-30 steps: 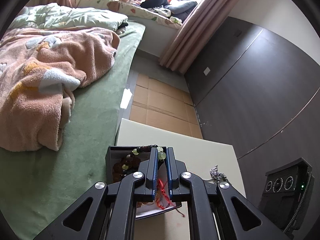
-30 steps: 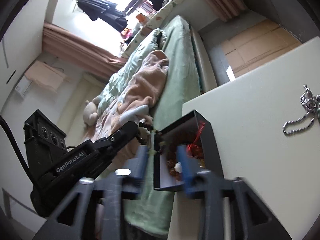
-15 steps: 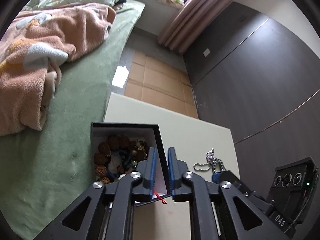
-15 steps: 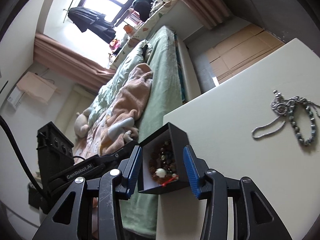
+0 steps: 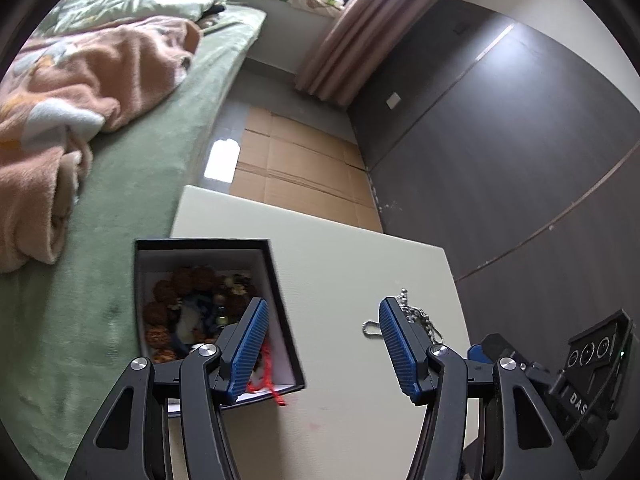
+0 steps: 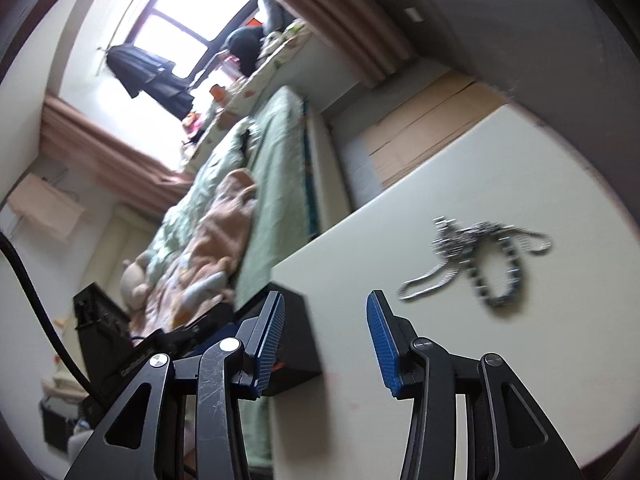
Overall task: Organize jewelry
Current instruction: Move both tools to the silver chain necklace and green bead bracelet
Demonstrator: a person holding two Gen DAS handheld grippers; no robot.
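Now the left gripper is hanging over the pale tabletop with its jaws spread wide; they have just been opening, and nothing is sitting between the blue pads, only bare table surface. Its left finger is overlapping the near right corner of the black jewelry box, which is lying open at the table's left edge, beside the green bed. Inside the box, brown beaded bracelets are piling up with greenish and dark beads, and a red cord is trailing over the box's near wall onto the table.

To the right of the box and apart from it, a silver chain is lying loose on the table, partly hidden behind the left gripper's right finger.

From the right wrist view, the right gripper is holding its jaws apart with nothing between them, over the table just right of the box. Farther out, the silver chain is lying tangled with what looks like a dark beaded bracelet, though blur is smearing both. A peach blanket is lying rumpled on the bed.
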